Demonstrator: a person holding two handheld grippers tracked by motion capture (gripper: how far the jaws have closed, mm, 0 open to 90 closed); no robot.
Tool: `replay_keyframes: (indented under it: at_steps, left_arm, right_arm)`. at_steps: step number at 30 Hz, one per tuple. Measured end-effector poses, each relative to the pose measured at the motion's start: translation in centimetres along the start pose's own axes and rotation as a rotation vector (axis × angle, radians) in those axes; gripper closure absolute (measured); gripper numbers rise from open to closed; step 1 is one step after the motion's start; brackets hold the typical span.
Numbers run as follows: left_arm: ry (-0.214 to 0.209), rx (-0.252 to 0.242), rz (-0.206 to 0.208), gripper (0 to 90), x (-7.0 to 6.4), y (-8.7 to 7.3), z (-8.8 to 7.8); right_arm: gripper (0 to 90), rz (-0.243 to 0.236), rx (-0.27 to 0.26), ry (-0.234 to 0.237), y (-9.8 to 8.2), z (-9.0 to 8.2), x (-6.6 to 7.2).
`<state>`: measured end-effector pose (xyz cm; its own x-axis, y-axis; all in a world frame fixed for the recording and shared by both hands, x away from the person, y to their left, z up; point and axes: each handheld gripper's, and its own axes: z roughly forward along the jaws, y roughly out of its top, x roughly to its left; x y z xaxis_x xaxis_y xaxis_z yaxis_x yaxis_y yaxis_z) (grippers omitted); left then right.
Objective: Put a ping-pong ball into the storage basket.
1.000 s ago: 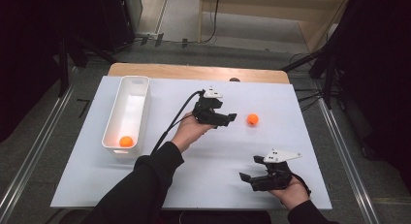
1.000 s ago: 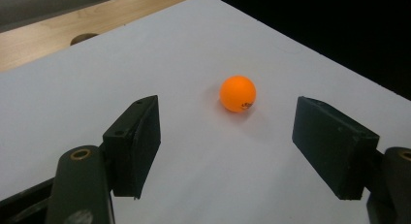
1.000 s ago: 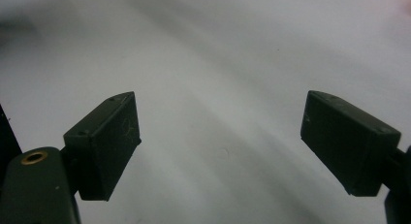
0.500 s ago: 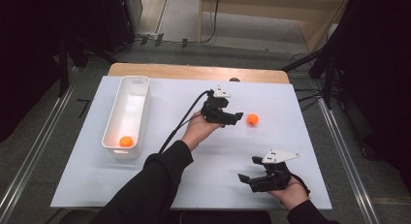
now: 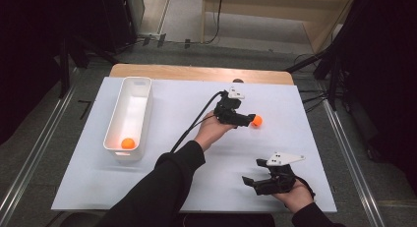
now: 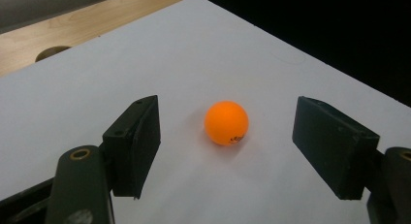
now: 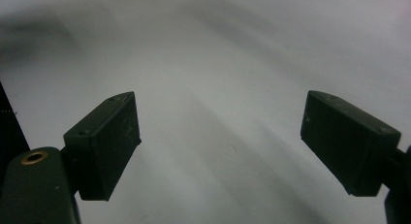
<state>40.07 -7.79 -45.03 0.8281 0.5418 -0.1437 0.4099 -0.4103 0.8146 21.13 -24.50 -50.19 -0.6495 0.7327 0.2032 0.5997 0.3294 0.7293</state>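
An orange ball (image 5: 256,121) (image 6: 226,123) lies on the white table top (image 5: 187,99) right of centre. My left gripper (image 5: 247,120) (image 6: 228,146) is right at it, open, its jaws standing apart on either side of the ball without touching it. A second orange ball (image 5: 128,143) rests in the near end of the long white bin (image 5: 120,133) at the left. My right gripper (image 5: 253,182) (image 7: 220,151) is held low near the table's front right, open, with only bare white surface between its jaws.
The wooden table edge (image 5: 196,72) runs along the back, with a round hole (image 6: 48,53) in it. Black cable (image 5: 194,124) trails from the left gripper over the person's forearm. Dark floor and metal rails flank the table.
My left gripper has moved rightward toward the loose orange ball, which now lies between its jaws. The right gripper has stayed put.
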Motion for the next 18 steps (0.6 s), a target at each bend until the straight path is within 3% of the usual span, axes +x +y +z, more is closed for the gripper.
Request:
replay_keyframes:
  at_steps: [11, 14, 16, 18]
  left_arm:
    - [0.000, 0.011, 0.002, 23.4, -0.1, 0.7, 1.5]
    - [-0.009, 0.011, 0.003, 0.0, 0.1, 0.9, 1.8]
    - [-0.022, 0.011, -0.022, 0.0, 0.3, 0.9, 2.0]
    - [-0.006, 0.025, -0.021, 0.0, 0.4, 0.9, 2.3]
  right_arm:
    - [12.5, 0.000, 0.001, 0.003, 0.0, -0.1, -0.1]
    - [12.5, -0.003, 0.002, 0.002, -0.1, -0.1, -0.1]
    - [12.6, 0.003, 0.002, 0.003, -0.1, -0.2, -0.1]
    - [12.5, 0.000, -0.001, -0.001, -0.1, -0.2, -0.1]
